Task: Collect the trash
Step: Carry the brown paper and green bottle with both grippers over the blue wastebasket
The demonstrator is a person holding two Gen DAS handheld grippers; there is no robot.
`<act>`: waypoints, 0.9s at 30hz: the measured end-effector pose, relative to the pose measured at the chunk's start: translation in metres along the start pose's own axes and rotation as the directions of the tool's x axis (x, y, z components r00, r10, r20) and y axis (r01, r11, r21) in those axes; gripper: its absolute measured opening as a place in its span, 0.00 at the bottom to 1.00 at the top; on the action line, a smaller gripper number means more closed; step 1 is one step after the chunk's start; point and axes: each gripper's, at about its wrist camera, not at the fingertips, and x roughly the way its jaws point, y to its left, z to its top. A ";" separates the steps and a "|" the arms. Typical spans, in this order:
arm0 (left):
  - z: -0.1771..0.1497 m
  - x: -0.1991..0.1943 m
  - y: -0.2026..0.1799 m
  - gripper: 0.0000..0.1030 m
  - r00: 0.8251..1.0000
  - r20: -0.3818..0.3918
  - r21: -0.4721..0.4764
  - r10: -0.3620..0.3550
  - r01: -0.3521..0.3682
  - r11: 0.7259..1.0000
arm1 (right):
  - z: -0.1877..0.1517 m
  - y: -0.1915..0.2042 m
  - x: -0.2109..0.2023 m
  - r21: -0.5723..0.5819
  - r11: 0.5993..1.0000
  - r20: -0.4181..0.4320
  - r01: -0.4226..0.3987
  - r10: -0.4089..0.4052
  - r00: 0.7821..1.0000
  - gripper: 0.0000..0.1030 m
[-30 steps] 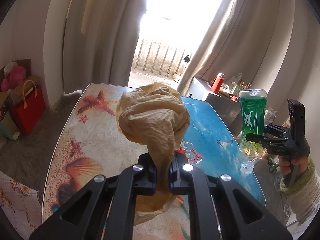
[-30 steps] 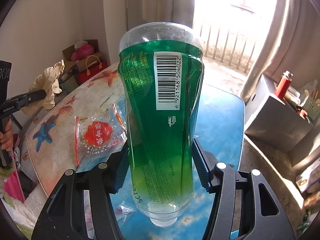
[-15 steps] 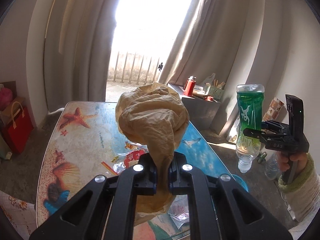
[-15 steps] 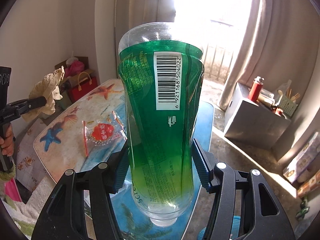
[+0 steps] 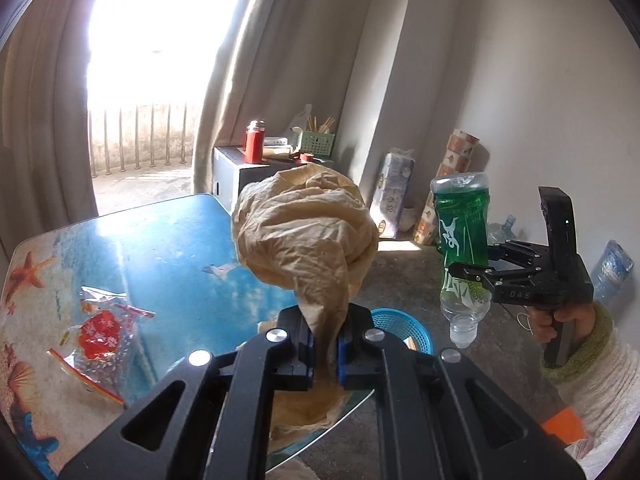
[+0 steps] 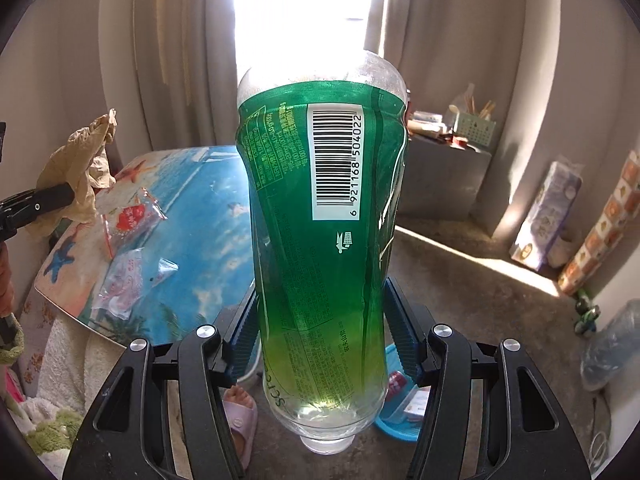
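Green bottle [image 6: 324, 216] neck-down in right claw [image 6: 320, 340]; blue basket [image 5: 404, 326] below.

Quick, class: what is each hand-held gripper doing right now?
Left hand-held gripper: shut on the crumpled brown paper.
Right hand-held gripper: shut on the green bottle, held neck down.

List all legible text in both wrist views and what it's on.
"6 921168 504022": barcode label on the green bottle.
"DAS": body of the right gripper, seen from the left wrist.
Fine print on the bottle's label: too small to read.
Red emblem on the clear wrapper on the table: characters blurred, unreadable.
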 end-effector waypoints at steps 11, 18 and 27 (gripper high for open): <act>-0.009 0.133 -0.110 0.07 0.964 -0.207 0.073 -0.165 0.184 0.980 | -0.072 -0.086 0.024 0.199 0.976 -0.120 0.089 -0.066 0.991 0.54; -0.035 0.230 -0.145 0.07 0.919 -0.344 0.053 -0.194 0.225 0.973 | -0.097 -0.124 0.057 0.289 0.950 -0.189 0.118 -0.065 0.980 0.54; -0.075 0.344 -0.162 0.07 0.846 -0.499 -0.050 -0.189 0.190 0.981 | -0.126 -0.170 0.116 0.414 0.901 -0.308 0.127 0.008 0.951 0.54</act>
